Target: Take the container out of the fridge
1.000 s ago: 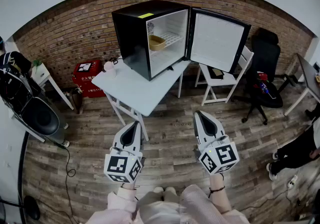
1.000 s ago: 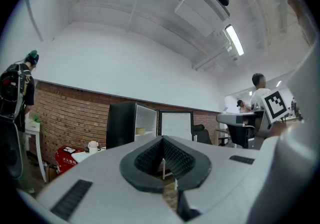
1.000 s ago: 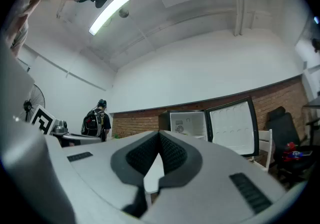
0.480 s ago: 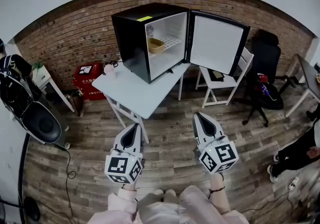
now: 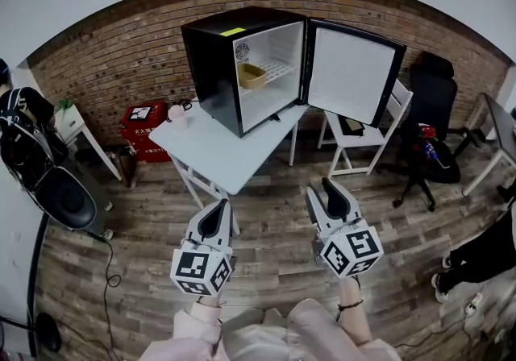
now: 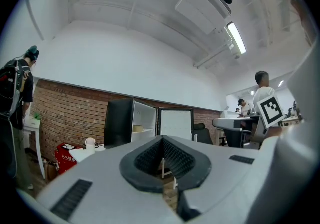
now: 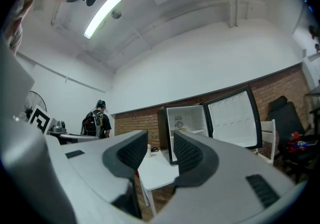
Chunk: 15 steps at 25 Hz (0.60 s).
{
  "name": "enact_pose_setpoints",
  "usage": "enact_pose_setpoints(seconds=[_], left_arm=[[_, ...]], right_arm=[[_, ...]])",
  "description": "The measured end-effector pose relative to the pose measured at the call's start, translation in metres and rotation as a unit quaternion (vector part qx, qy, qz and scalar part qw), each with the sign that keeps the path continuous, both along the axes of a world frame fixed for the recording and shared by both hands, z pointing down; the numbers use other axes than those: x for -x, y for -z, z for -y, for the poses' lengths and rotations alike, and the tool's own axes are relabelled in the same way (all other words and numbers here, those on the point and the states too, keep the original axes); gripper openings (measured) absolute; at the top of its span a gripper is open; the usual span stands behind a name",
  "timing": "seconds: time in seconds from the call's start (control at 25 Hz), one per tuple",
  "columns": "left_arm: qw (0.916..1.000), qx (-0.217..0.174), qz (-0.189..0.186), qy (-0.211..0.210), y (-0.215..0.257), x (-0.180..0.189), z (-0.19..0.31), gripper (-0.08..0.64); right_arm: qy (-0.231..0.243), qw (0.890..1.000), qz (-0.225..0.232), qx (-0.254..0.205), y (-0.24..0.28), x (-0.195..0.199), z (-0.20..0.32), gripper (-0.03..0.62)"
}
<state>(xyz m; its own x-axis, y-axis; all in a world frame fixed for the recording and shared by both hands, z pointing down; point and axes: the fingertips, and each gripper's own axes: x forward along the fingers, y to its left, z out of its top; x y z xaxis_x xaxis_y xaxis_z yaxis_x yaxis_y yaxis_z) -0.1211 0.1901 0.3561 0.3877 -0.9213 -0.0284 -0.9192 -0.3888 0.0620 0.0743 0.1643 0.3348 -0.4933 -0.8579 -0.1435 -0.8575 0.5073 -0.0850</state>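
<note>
Tan plastic container [image 5: 251, 75], shallow and open-topped, sits on the white wire shelf [image 5: 278, 68] inside the black mini fridge [image 5: 211, 61]. The fridge stands on the white table [image 5: 216, 146] with its door [image 5: 351, 71] swung wide. I cannot tell whether the container holds anything.

Both grippers are well short of the table. Left gripper [image 5: 215, 217]: jaws together, empty. Right gripper [image 5: 324, 192]: jaws have just been opening, nothing between them.

Risks, my judgement:
- Clipping the fridge frame or door on the reach in.
- A pinch on the thin rim slipping and shoving the container back along the shelf.
</note>
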Motion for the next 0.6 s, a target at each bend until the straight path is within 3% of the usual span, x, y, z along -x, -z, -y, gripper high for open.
enact_pose_setpoints(seconds=[0.08, 0.6], left_arm=[[1.0, 0.004, 0.0, 0.0, -0.002, -0.002, 0.002, -0.008], [0.9997, 0.025, -0.002, -0.003, -0.019, -0.01, 0.037, -0.008]], right_arm=[[-0.001, 1.0, -0.001, 0.002, -0.002, -0.001, 0.004, 0.169], [0.003, 1.0, 0.001, 0.017, -0.017, -0.006, 0.038, 0.19]])
